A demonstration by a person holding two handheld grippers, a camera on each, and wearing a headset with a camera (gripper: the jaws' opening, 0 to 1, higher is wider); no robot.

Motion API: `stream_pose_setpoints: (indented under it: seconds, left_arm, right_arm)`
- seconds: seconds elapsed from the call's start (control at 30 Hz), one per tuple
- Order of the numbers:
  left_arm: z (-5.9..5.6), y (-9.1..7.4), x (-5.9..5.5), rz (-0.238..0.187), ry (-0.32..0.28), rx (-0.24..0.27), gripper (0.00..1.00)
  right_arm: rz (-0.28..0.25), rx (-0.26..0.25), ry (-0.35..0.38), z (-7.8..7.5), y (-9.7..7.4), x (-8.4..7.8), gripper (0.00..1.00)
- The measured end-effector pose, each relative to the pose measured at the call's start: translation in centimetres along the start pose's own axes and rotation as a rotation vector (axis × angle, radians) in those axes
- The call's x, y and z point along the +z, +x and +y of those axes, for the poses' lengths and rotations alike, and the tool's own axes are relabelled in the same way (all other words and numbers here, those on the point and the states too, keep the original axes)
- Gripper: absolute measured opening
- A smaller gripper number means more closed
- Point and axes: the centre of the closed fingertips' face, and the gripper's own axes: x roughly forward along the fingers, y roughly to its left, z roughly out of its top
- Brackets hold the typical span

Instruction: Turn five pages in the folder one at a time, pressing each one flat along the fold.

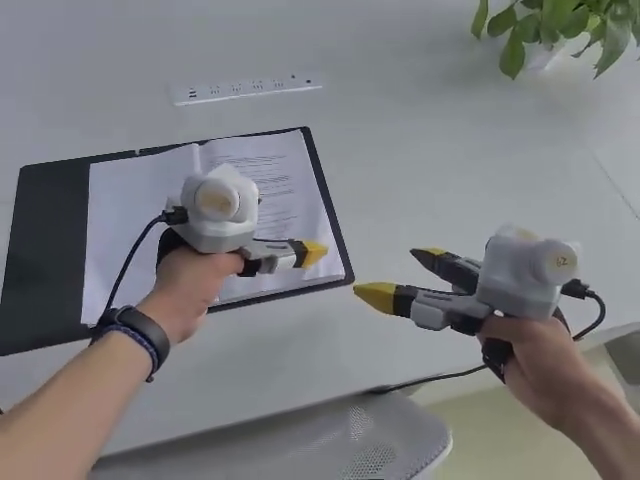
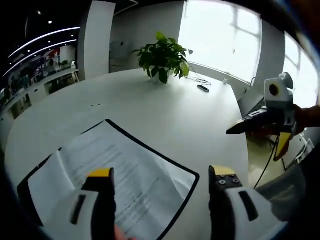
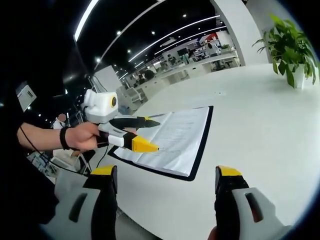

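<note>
Open folder (image 1: 48, 250) lying flat on the white counter (image 1: 450, 150). Left gripper (image 1: 305, 254), jaws spread, is held above the lower corner of its right-hand page (image 1: 270, 175). Right gripper (image 1: 402, 275), jaws spread, is over the counter beside the folder's right edge.

In the head view the left tongs (image 1: 312, 253) and the left hand (image 1: 190, 285) cover the near middle of the folder (image 1: 40, 250), hiding much of its fold and part of the right page. The print is too small to read. The plant (image 1: 560, 30) at the far right corner of the counter (image 1: 450, 150) is cut off by the top edge. In the left gripper view a jaw hides the folder's near edge.
</note>
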Motion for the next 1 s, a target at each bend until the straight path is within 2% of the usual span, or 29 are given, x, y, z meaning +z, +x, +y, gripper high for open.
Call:
stream_pose_setpoints:
  seconds: [0.17,0.43,0.5,0.7,1.0]
  left_arm:
    - [-0.2,2.0,-0.8,0.024,-0.006,0.008,0.75]
    - [-0.4,4.8,-3.3,0.114,0.042,0.030,0.75]
    - [-0.3,5.2,-3.9,0.138,0.065,0.052,0.76]
    - [-0.4,5.8,-4.7,0.166,0.068,0.069,0.74]
    - [0.2,6.0,-5.2,0.181,0.096,0.083,0.70]
  right_arm:
    - [0.006,0.006,0.019,-0.1,0.0,-0.5,0.79]
    - [0.022,0.011,0.034,-0.4,0.0,-0.6,0.78]
    - [0.024,0.011,0.036,-0.6,0.1,-0.6,0.78]
    - [0.030,0.020,0.039,-0.8,0.4,-0.2,0.78]
    - [0.037,0.045,0.042,-0.7,1.4,0.0,0.76]
